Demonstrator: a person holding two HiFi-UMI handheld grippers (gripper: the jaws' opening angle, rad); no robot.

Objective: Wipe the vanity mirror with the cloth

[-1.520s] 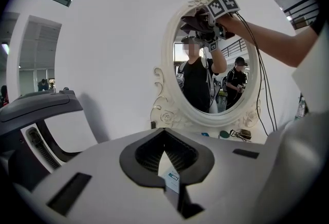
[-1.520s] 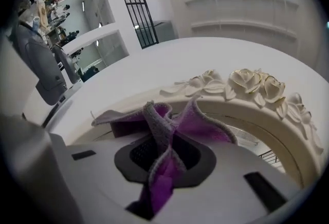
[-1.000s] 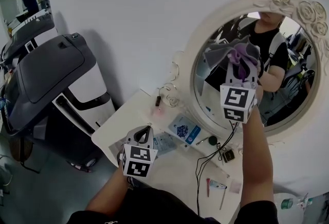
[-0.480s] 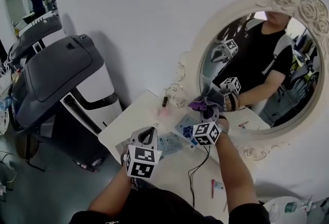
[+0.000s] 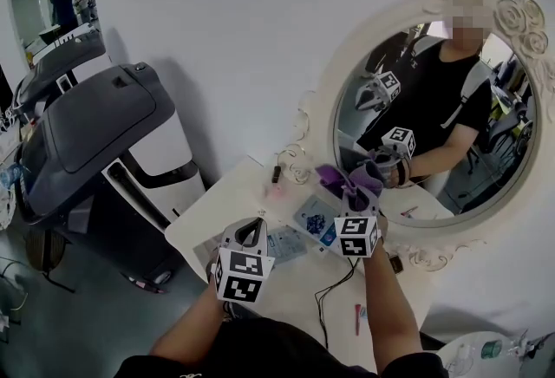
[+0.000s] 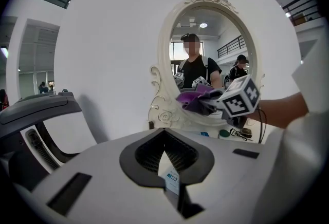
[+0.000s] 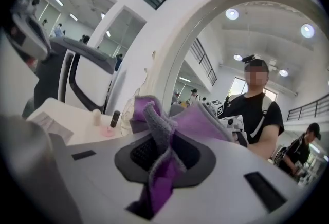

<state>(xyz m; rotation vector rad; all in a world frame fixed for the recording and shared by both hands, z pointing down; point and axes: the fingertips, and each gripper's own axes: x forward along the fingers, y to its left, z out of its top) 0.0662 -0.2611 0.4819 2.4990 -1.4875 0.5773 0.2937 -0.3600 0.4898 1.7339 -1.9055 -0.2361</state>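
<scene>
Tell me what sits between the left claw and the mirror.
In the left gripper view, the right claw, shut on the purple cloth, hangs before the mirror. The head view also shows a blue packet on the tabletop there.

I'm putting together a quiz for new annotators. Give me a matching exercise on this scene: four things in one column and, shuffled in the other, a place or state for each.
1. cloth
2. mirror
3. left gripper
4. dark bottle

A. low over the near edge of the table
B. clamped in the right gripper
C. standing on the table by the foot of the frame
D. oval glass in a cream carved frame

Pairs: 1-B, 2-D, 3-A, 4-C
</scene>
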